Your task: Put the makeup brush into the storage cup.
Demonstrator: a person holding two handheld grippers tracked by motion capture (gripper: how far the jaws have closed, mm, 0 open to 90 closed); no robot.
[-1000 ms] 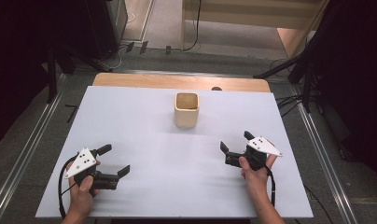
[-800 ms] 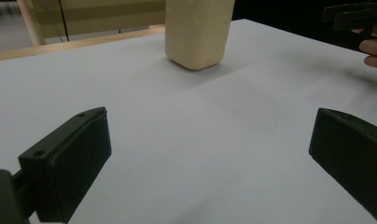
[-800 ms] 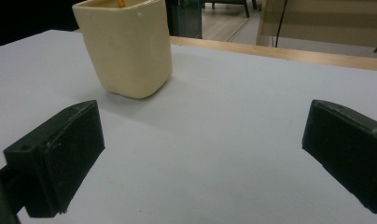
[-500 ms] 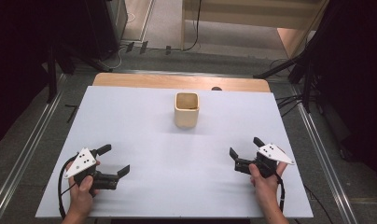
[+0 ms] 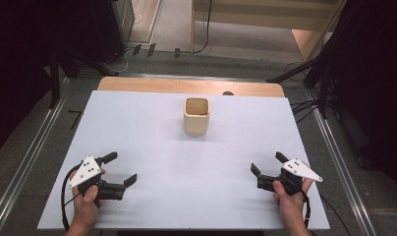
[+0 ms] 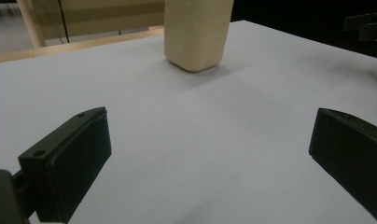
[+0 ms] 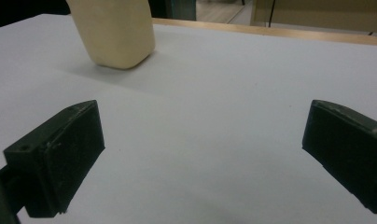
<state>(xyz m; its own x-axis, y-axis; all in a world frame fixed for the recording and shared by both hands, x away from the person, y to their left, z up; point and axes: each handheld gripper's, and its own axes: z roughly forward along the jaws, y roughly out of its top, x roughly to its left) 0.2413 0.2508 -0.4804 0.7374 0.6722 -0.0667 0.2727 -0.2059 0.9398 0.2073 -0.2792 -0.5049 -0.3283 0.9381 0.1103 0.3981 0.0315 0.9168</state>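
White tabletop: cream square cup upright, upper centre; left gripper lower left, right gripper lower right, both spread wide, empty, roughly equidistant.

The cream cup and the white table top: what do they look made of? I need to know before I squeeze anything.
The cup looks like matte plastic or unglazed ceramic, which of the two I cannot tell: cream, opaque, rounded corners, no gloss or grain. The table top looks like a smooth white laminate or sheet with a dull sheen, laid over a wooden board whose tan edge shows along the far side.
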